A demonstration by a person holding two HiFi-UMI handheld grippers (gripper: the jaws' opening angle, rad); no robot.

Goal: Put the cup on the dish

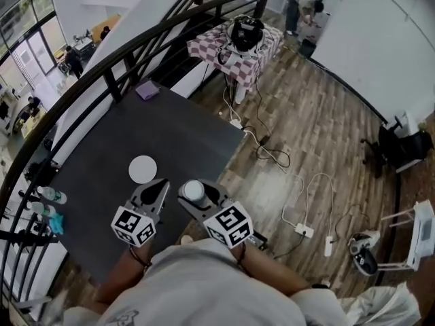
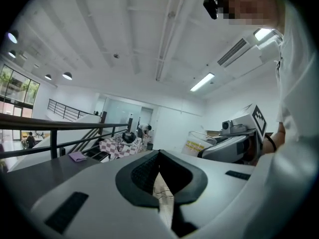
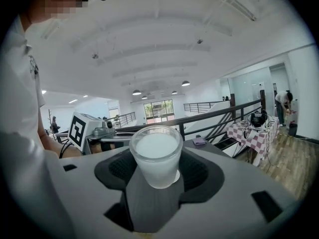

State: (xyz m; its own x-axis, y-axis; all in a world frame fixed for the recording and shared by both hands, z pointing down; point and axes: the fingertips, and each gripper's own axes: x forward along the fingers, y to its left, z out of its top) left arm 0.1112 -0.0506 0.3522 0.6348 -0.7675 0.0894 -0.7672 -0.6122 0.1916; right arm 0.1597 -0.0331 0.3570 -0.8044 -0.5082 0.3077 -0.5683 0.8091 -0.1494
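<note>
The flat round white dish point(image 1: 143, 169) lies on the left part of the dark grey table point(image 1: 178, 129). Nothing is on it. Just in front of the dish is your left gripper point(image 1: 160, 185). Its jaws are pressed together and there is nothing between them.

Next to it, on the right, is your right gripper point(image 1: 197, 194). Its jaws are closed on the small frosted white cup point(image 3: 156, 156). They hold it by its lower part, and the cup stands straight up. The cup is in the air, near the dish but not over it and not touching it. So the cup is not on the dish yet.

Here is what could go wrong, I think. The cup has to go left, and your left gripper is right beside it, so the two could bump. The jaws hold the cup low down, so a quick move could make it lean or slip. If you let go too far to one side, the cup could land on the edge of the dish and fall over. The inside looks white, and I cannot tell if something could spill.
</note>
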